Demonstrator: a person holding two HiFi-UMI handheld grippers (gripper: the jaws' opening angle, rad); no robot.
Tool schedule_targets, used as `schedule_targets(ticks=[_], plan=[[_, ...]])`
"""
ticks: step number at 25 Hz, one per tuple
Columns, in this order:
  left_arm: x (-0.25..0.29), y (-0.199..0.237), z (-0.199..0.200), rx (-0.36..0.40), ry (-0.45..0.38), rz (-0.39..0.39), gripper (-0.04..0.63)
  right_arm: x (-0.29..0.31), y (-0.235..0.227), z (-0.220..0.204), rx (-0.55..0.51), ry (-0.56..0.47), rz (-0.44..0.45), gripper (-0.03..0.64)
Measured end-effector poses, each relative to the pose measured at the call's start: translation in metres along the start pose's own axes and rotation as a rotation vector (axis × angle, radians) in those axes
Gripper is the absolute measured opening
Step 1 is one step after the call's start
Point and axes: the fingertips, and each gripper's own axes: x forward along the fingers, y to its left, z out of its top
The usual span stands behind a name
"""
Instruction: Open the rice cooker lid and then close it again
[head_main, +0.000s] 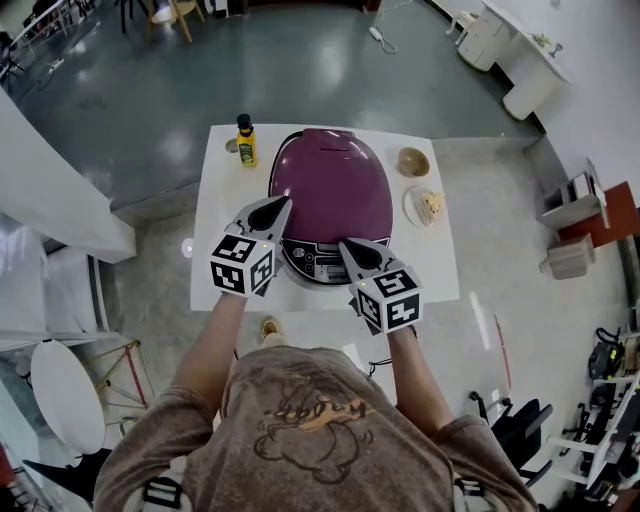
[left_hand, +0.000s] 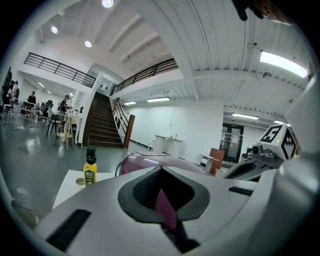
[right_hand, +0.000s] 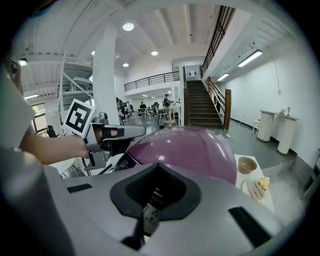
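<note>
A purple rice cooker (head_main: 330, 185) stands on a white table (head_main: 225, 270) with its lid down. Its grey control panel (head_main: 315, 262) faces me. My left gripper (head_main: 279, 206) is shut and empty, its tip over the cooker's front left side. My right gripper (head_main: 345, 244) is also shut and empty, its tip at the right edge of the control panel. In the right gripper view the domed lid (right_hand: 195, 147) fills the middle, and the left gripper (right_hand: 141, 131) lies level by its left side. The left gripper view shows the purple lid (left_hand: 142, 162) just beyond the closed jaws.
A yellow bottle (head_main: 246, 140) stands at the table's back left corner. A small bowl (head_main: 413, 161) and a plate with food (head_main: 428, 205) sit to the right of the cooker. The table's front edge is close to my body. Grey floor surrounds the table.
</note>
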Motion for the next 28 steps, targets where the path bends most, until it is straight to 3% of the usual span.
schedule_targets(ticks=[28], plan=[[0.0044,-0.0028,-0.0068,0.028,0.032,0.018,0.020,-0.0023,0.0002,0.0005,-0.034,-0.038,-0.015,0.003]])
